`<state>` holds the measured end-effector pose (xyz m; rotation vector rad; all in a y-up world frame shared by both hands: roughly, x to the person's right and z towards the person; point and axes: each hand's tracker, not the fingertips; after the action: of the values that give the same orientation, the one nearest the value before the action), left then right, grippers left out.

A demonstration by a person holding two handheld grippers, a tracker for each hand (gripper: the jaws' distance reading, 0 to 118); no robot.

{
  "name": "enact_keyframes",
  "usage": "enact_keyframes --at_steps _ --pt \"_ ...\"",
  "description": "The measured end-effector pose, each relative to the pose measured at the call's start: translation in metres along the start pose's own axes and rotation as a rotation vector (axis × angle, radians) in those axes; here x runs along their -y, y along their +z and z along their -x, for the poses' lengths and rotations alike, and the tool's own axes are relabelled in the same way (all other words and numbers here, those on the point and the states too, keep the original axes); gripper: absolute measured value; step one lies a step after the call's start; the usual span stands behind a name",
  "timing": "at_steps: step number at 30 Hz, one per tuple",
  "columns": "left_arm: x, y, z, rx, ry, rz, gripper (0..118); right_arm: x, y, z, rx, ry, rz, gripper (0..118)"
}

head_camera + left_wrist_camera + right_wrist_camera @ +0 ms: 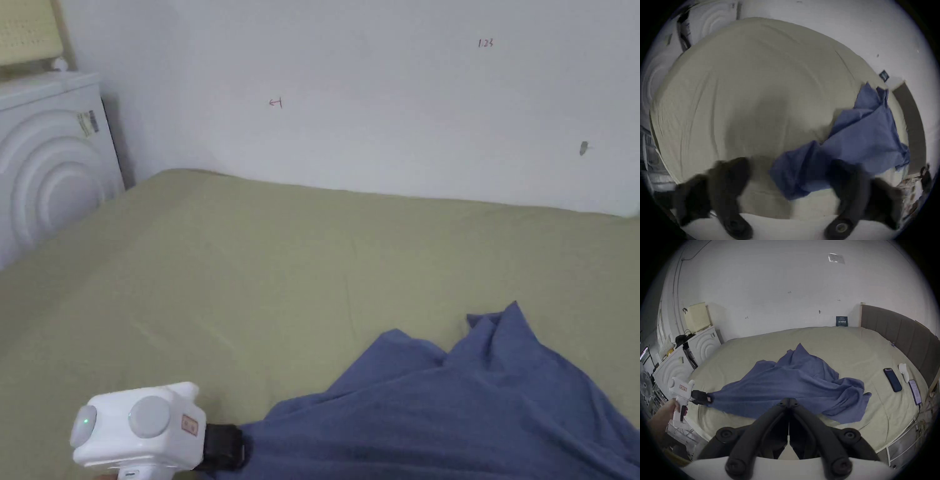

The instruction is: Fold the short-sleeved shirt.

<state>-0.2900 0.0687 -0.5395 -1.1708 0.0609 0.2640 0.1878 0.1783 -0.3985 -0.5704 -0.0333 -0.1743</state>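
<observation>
A: Right gripper view: left gripper [709, 400] is clamping the blue shirt [794, 382], stretching it across the bed [843, 344]; right gripper [789, 400] is riding clenched, seemingly empty.

B: Spreading, I'd say; flattening next.

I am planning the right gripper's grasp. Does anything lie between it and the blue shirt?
Nothing visible does. The right gripper, closed, hangs just at the near edge of the shirt. The phone lies apart from the shirt, toward the headboard.
</observation>
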Motion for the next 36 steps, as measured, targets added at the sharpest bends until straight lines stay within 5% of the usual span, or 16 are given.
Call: enact_keyframes --at_steps 1,3,5,9,13,15,19,24,28,29,31,32,36 --pt "0.003 0.002 -0.005 -0.076 -0.025 -0.042 64 0.000 -0.001 0.000 0.007 0.003 0.005 2" --pt "0.007 0.013 -0.010 -0.132 -0.024 -0.141 0 0.001 -0.004 -0.001 0.021 0.019 0.009 2" --pt "0.009 0.021 -0.013 0.043 0.015 -0.209 0 -0.002 -0.013 -0.005 0.033 0.038 0.016 2" --pt "-0.002 0.029 -0.027 -0.012 -0.073 -0.177 0 -0.038 -0.064 -0.025 0.077 0.088 0.027 13" --pt "-0.006 0.028 -0.027 0.029 -0.042 -0.163 0 -0.112 -0.161 -0.055 -0.083 -0.029 0.081 57" --pt "-0.009 0.027 -0.025 0.042 -0.035 -0.158 0 -0.145 -0.224 -0.062 -0.187 0.020 0.227 102" --pt "0.000 0.030 -0.036 0.034 -0.049 -0.129 0 -0.186 -0.324 -0.055 -0.072 0.252 0.325 102" --pt "-0.001 0.022 -0.030 0.012 -0.030 -0.101 0 -0.198 -0.409 -0.044 -0.076 0.295 0.539 102" --pt "-0.005 0.016 -0.028 0.006 -0.019 -0.090 0 -0.180 -0.435 -0.030 -0.132 0.365 0.514 100" --pt "-0.006 0.015 -0.028 0.011 -0.022 -0.084 0 -0.177 -0.437 -0.027 -0.116 0.356 0.525 94" --pt "-0.007 0.013 -0.031 0.007 -0.027 -0.081 0 -0.166 -0.433 -0.033 -0.137 0.359 0.519 26" --pt "-0.007 0.012 -0.032 0.007 -0.034 -0.080 0 -0.163 -0.431 -0.029 -0.135 0.380 0.500 6" --pt "-0.010 0.010 -0.035 0.015 -0.049 -0.080 0 -0.165 -0.416 -0.035 -0.175 0.306 0.453 6"
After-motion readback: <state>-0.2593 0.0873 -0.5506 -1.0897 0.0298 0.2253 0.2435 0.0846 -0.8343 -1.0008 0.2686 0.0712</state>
